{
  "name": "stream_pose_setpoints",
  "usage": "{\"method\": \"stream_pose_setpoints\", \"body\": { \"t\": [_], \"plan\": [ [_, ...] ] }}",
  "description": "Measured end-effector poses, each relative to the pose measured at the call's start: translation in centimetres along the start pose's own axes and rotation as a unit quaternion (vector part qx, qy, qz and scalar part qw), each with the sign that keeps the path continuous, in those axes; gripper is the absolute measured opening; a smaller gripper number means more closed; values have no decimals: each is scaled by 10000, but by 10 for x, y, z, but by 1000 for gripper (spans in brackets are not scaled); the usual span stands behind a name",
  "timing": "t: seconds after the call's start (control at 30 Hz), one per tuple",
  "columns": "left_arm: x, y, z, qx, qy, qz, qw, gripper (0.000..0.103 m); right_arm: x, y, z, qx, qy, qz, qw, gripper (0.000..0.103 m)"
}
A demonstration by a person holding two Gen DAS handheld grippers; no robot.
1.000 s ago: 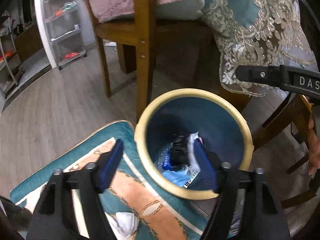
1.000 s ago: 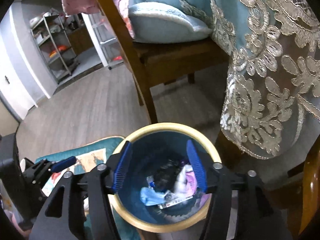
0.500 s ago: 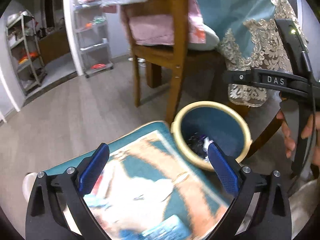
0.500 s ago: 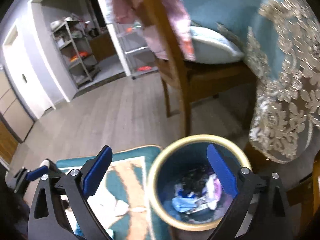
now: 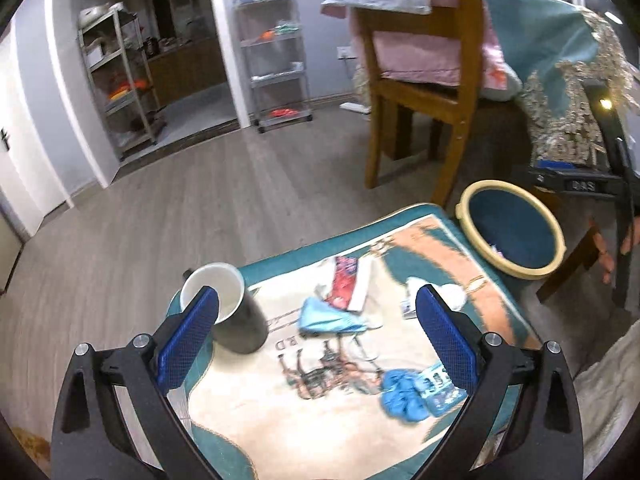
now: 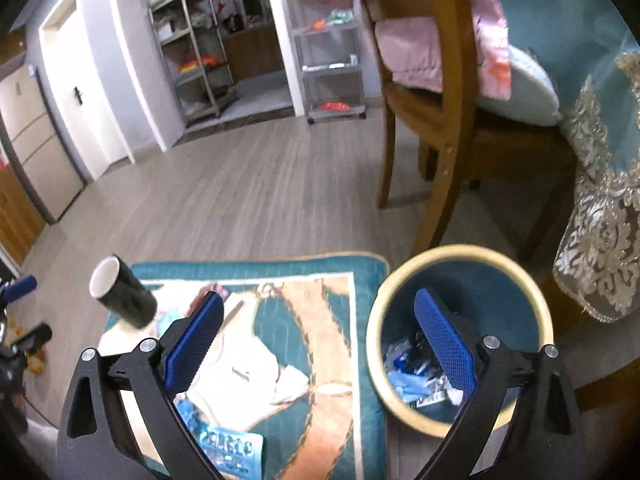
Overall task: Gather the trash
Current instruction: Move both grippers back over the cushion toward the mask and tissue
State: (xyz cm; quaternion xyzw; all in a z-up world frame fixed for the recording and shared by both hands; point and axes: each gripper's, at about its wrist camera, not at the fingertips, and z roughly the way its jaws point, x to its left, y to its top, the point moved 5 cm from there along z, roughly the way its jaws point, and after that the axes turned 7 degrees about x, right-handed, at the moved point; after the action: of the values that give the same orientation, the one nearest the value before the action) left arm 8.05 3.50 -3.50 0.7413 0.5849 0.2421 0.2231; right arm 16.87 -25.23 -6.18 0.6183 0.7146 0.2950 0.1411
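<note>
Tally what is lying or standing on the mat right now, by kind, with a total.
Cups: 1, the black cup.
Blue crumpled pieces: 2, the light blue wad and the bright blue wad.
Printed wrappers: 2, the red-and-white wrapper and the blue printed packet.
White tissues: 1, the tissue.
Total: 6.

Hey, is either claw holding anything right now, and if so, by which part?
Nothing is held. The left claw and the right claw both stand wide open and empty, having just been opening.
</note>
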Motion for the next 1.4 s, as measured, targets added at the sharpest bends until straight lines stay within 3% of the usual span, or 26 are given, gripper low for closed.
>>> {"method": "stream_pose_setpoints", "body": {
  "t": [0.13,0.37,0.6,0.93,1.13,1.4],
  "plan": [
    [4,-5,20,90,-159,-180,9997,97,4,-11,13,185,-110,-106,9997,96],
    [-9,-2,65,268,-319,21,9991,97,10,-24,44,525,-197,-372,9977,96],
    [-23,-10,116,628,-507,69,9967,97,24,-38,79,893,-40,-509,9947,96],
    [-38,-26,171,1180,-464,450,9909,97,32,-63,120,1501,-21,-797,9855,96],
    [-23,-35,192,1488,-506,-17,9876,97,41,-78,140,1860,127,-1057,9768,96],
    [-12,-35,205,1608,-540,-239,9852,97,58,-85,148,1959,321,-1271,9718,95]
  ]
}}
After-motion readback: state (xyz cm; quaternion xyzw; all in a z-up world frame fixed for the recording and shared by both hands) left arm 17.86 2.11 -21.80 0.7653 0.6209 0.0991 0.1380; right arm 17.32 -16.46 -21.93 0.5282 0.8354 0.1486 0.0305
